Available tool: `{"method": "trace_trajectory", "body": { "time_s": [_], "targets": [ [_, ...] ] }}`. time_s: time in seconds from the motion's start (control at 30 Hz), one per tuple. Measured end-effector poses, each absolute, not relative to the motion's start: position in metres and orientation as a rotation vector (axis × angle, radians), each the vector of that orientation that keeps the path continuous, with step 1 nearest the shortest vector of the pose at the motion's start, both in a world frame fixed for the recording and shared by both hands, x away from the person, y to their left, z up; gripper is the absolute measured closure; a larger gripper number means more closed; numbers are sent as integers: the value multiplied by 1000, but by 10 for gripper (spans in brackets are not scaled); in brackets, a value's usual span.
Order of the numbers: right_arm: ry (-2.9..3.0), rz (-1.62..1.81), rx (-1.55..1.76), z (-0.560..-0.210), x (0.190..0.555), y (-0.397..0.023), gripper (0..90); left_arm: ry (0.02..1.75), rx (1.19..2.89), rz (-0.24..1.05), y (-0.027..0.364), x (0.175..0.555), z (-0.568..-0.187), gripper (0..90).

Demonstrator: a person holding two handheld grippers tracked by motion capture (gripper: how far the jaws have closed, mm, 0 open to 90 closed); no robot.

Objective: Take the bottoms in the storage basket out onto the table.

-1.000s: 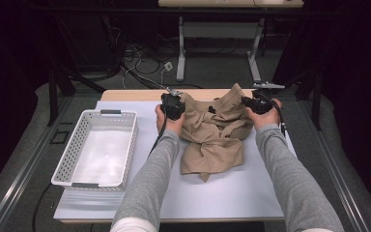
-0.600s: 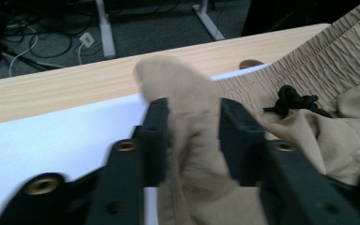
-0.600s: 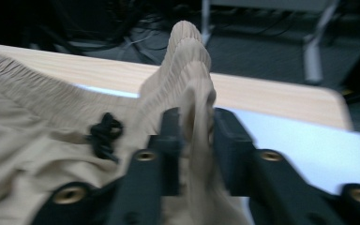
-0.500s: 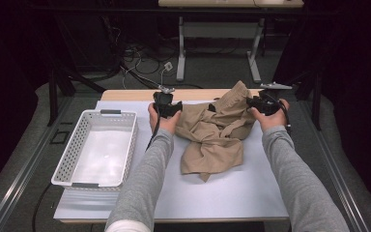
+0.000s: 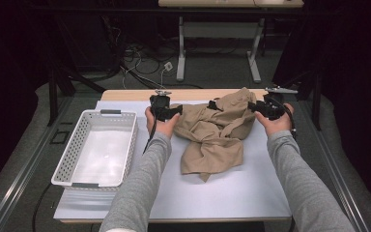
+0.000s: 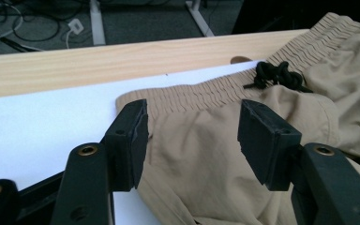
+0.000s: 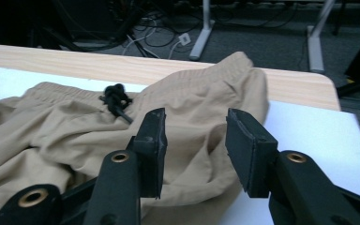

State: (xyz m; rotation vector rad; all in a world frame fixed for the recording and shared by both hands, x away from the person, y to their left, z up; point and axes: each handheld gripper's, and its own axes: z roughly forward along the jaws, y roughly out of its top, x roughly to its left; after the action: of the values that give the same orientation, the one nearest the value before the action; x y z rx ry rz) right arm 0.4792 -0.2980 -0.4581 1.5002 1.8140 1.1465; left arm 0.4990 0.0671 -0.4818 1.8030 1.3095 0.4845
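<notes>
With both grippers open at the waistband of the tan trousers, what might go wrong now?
1. The tan trousers lie crumpled, so a gripper may pinch several layers.
2. The black drawstring lies loose on the waistband and might snag a jaw.
3. The right gripper, jaws just opened, hovers over a raised fold that may slump.

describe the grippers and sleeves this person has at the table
Both arms wear grey long sleeves. Each hand carries a black two-jaw gripper, left gripper and right gripper, with blocky black pads, brass-ringed holes and a trailing black cable.
</notes>
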Motion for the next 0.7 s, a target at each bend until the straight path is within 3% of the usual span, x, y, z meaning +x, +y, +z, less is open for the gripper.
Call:
{"method": "trace_trajectory", "body": {
  "time_s": [0.7],
  "targets": [
    [1889, 1239, 1392, -459, 441, -274, 490, 1130, 1822, 294, 50, 461, -473, 379]
  ]
}}
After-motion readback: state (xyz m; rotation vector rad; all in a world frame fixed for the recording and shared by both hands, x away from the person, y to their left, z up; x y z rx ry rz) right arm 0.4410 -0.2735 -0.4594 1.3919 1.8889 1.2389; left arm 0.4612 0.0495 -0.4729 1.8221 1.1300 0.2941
